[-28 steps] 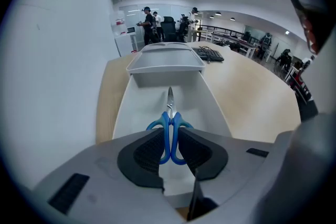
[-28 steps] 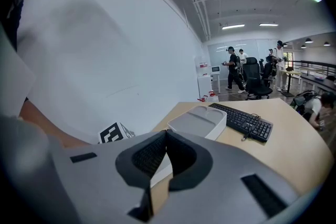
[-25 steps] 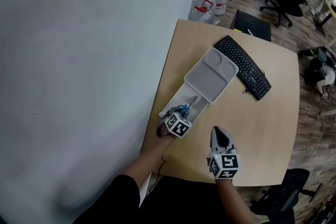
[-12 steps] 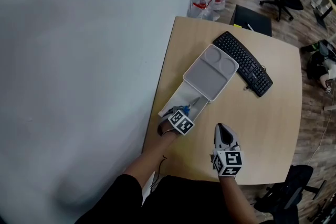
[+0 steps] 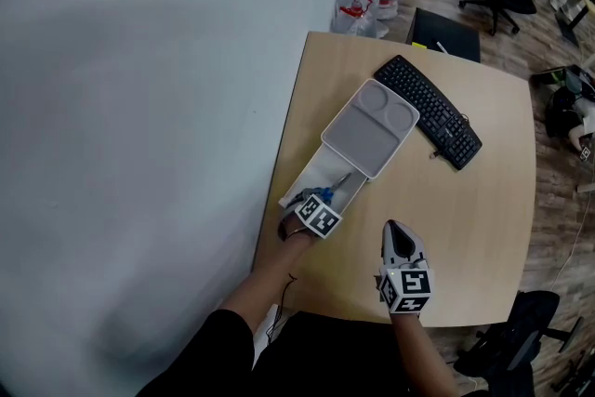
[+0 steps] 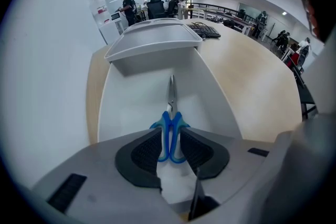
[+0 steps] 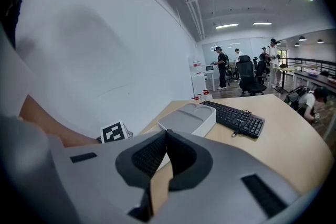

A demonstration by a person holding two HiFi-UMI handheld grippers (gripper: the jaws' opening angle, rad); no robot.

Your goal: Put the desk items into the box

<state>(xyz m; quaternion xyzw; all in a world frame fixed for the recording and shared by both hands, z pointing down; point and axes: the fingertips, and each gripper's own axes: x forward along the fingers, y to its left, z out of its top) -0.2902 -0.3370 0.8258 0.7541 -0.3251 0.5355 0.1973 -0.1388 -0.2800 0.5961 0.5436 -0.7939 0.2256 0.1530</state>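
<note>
While it grips scissors (image 6: pixel 170 113), left hand-held gripper (image 6: pixel 170 139) overhangs box (image 6: pixel 131 107).

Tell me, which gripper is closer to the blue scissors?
Left. The left gripper is shut on the handles of the scissors inside the box; the right gripper is apart, over the desk, shut on nothing.

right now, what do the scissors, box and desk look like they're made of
Scissors: blue handles look like glossy plastic; the thin grey blades, with a pale sheen, are likely steel.
Box: off-white matte plastic, judging by its smooth walls and rounded moulded corners.
Desk: pale wood-look top, even and satiny; veneer or laminate, can't tell.
</note>
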